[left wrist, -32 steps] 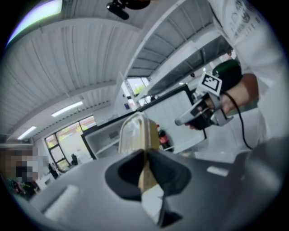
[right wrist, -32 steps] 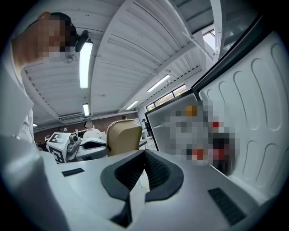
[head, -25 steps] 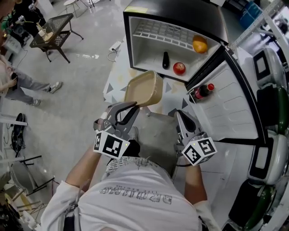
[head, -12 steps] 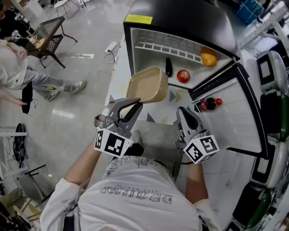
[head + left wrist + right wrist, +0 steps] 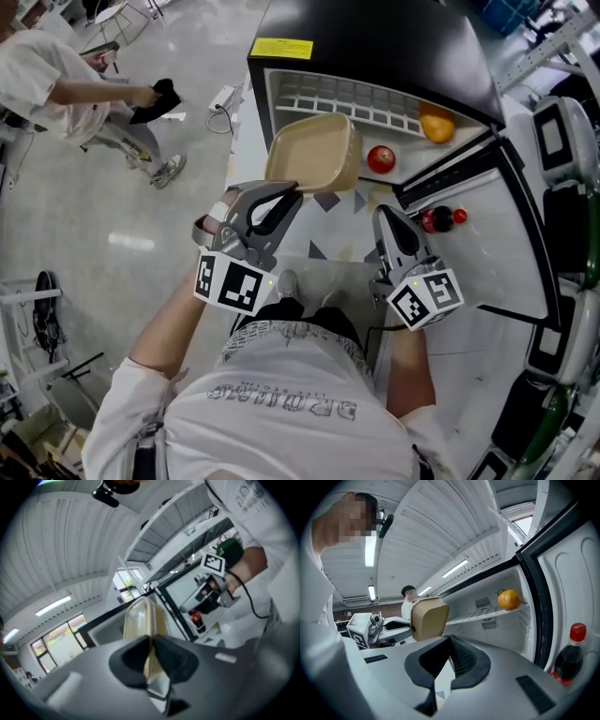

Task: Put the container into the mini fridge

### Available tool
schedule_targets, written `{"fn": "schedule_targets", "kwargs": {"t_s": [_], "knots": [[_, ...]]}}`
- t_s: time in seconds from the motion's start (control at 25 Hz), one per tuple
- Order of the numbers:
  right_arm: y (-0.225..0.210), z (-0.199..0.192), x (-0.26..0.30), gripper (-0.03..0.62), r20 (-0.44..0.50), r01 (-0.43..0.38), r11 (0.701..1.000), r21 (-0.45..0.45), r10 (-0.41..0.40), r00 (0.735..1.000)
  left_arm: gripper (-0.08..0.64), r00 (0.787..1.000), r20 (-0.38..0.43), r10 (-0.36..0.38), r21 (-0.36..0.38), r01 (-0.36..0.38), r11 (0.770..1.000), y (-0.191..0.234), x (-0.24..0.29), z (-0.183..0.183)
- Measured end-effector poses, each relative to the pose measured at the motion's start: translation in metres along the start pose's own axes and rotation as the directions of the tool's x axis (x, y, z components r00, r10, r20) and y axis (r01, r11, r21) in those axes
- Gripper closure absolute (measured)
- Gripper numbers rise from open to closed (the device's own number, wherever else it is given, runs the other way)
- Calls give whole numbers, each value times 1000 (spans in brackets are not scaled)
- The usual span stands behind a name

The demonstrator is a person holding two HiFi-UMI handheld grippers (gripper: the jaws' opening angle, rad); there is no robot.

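Note:
A tan rectangular container (image 5: 314,152) hangs in front of the open mini fridge (image 5: 375,56), at the mouth of its lower compartment. My left gripper (image 5: 287,186) is shut on the container's near rim; in the left gripper view the container (image 5: 143,620) stands edge-on between the jaws. My right gripper (image 5: 386,219) is shut with nothing in it, lower right of the container, near the fridge door (image 5: 487,234). In the right gripper view the container (image 5: 429,617) and left gripper (image 5: 386,627) show at left.
Inside the fridge sit a red apple (image 5: 381,158), an orange (image 5: 438,126) and a wire shelf (image 5: 347,94). A cola bottle (image 5: 441,219) stands in the door rack. A person (image 5: 66,84) stands on the floor at far left. Equipment cases (image 5: 567,187) line the right.
The left gripper has carried the container forward and up to the fridge opening, now covering the dark bottle seen inside earlier. The right gripper has shifted slightly forward. The person at left moved.

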State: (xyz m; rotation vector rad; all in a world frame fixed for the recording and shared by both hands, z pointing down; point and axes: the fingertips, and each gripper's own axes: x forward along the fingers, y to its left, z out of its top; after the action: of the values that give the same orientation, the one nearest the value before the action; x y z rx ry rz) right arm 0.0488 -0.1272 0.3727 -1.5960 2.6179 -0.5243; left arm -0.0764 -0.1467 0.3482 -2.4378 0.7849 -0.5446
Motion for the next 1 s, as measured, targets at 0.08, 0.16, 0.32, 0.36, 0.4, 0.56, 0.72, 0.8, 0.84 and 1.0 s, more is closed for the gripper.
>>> {"fn": "schedule_targets", "kwargs": {"t_s": [0.08, 0.16, 0.32, 0.36, 0.4, 0.56, 0.72, 0.8, 0.84, 1.0], "knots": [[-4, 3, 3, 592, 6, 1, 1000, -2, -1, 1000, 515, 1000, 0, 1, 24, -1, 1000, 5, 6, 2], [-8, 8, 6, 592, 16, -4, 1000, -2, 4, 1000, 515, 1000, -4, 3, 52, -3, 999, 9, 13, 4], [-17, 18, 11, 592, 37, -28, 1000, 5, 28, 999, 515, 1000, -25, 12, 120, -9, 993, 17, 27, 10], [-20, 20, 12, 592, 44, -38, 999, 13, 37, 998, 515, 999, -32, 15, 138, -10, 990, 19, 32, 12], [-23, 23, 13, 592, 49, -49, 999, 20, 48, 998, 515, 999, -41, 18, 152, -12, 988, 20, 36, 13], [-35, 30, 19, 592, 56, -95, 995, 24, 94, 994, 514, 996, -81, 26, 205, -9, 979, 23, 52, 15], [-46, 38, 24, 592, 62, -142, 989, 28, 140, 988, 514, 989, -139, 43, 313, 2, 950, 19, 66, 19], [-52, 41, 26, 592, 63, -161, 987, 29, 159, 985, 514, 986, -158, 52, 344, 6, 939, 18, 72, 22], [-54, 42, 26, 592, 63, -169, 985, 31, 167, 984, 514, 984, -167, 57, 360, 7, 933, 18, 75, 23], [-63, 44, 28, 592, 65, -195, 980, 43, 193, 979, 514, 976, -203, 76, 437, 21, 899, 20, 90, 26]]}}
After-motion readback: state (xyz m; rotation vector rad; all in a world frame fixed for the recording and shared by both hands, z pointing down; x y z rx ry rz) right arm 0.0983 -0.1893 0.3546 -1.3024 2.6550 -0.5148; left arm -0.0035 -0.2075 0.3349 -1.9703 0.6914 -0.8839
